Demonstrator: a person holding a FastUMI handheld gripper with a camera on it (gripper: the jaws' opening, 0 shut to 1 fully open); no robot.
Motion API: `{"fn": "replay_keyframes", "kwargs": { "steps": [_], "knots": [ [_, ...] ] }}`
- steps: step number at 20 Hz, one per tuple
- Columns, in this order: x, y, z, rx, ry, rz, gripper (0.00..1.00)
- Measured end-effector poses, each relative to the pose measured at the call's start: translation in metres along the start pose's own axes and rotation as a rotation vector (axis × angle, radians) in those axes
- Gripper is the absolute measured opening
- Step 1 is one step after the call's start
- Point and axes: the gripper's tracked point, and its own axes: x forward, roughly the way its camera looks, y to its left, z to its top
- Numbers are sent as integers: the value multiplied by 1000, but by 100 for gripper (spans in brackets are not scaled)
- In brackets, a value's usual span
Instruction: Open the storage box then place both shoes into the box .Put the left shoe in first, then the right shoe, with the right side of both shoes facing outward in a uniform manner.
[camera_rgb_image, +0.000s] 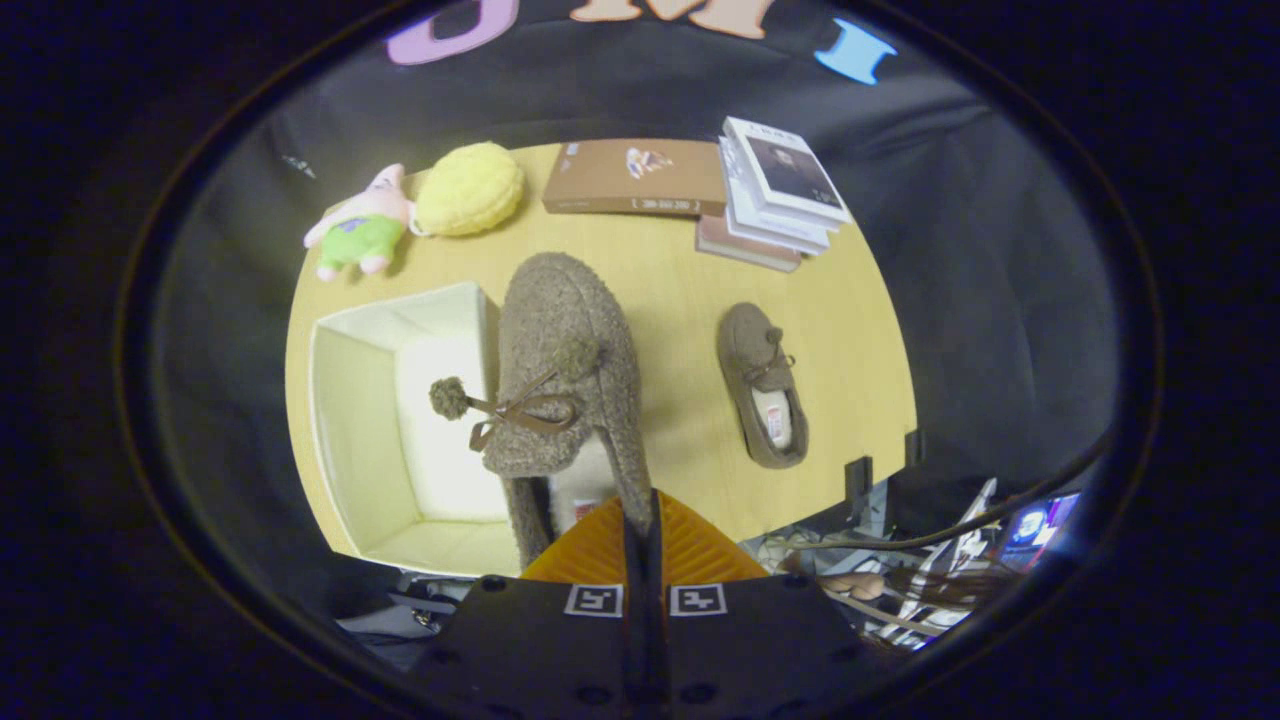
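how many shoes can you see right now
2. One shoe hangs from the gripper, whose fingers pinch its collar, raised beside the open box. The other shoe lies on the table, apart from the box.

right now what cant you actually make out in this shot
- Held shoe, gripper view: its heel rim sits between the gripper fingers, which cover it; sole faces away.
- Storage box, gripper view: the held shoe hides its right wall and part of the floor.
- Second shoe on the table: insole label too small to read.
- Book stack: cover print too small.
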Motion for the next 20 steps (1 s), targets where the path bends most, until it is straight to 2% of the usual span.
{"fn": "replay_keyframes", "kwargs": {
  "steps": [5,9,15,20],
  "knots": [
    [-3,84,-3,-31,-21,100,4],
    [25,128,-21,-100,38,86,3],
    [72,188,-38,-78,103,127,3],
    [106,211,-51,-104,124,135,3]
  ]
}}
